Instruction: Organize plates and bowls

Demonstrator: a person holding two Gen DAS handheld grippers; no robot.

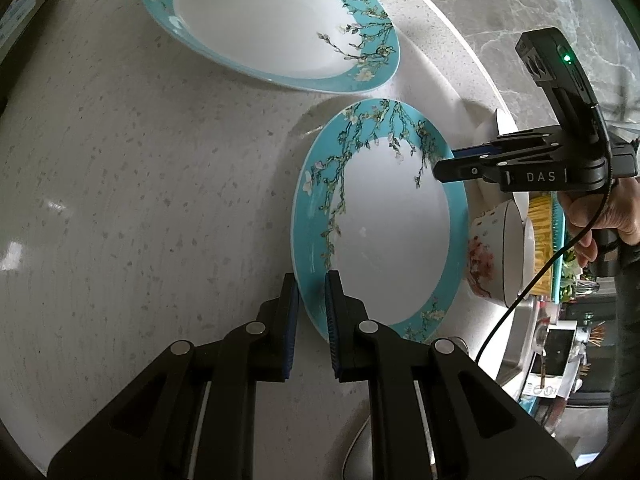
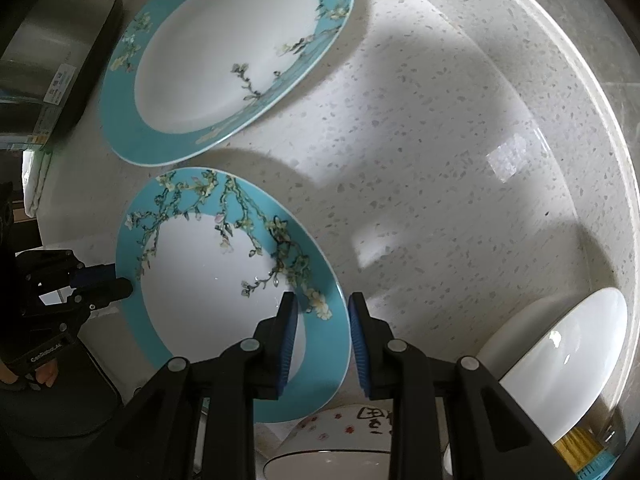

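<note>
- My left gripper (image 1: 312,280) straddled the near rim of the smaller teal blossom plate (image 1: 396,220), one blue pad on each side of the edge; whether the pads truly pressed the rim, I could not tell.
- My right gripper (image 2: 323,302) stood spread across the opposite rim of that same plate (image 2: 208,280), with a clear gap between the outer pad and the edge.
- That plate sat on the speckled countertop (image 1: 140,200), just beside the larger teal blossom plate (image 1: 264,20), their rims close but apart.
- From the left camera, white letters reading "DAS" showed on the side of my right gripper, and a green light (image 1: 567,57) glowed on top of its body.
- From the right camera, the left gripper's body carried small white lettering that looked like "GenRobot.AI", though it was hard to read.
- A floral bowl (image 1: 490,256) stood just beyond the smaller plate; the right view showed painted characters on it that I could not read.
- A plain white bowl (image 2: 568,364) rested near the counter's edge.
- A metal pot (image 2: 60,40) with an unreadable label stood past the larger plate.
</note>
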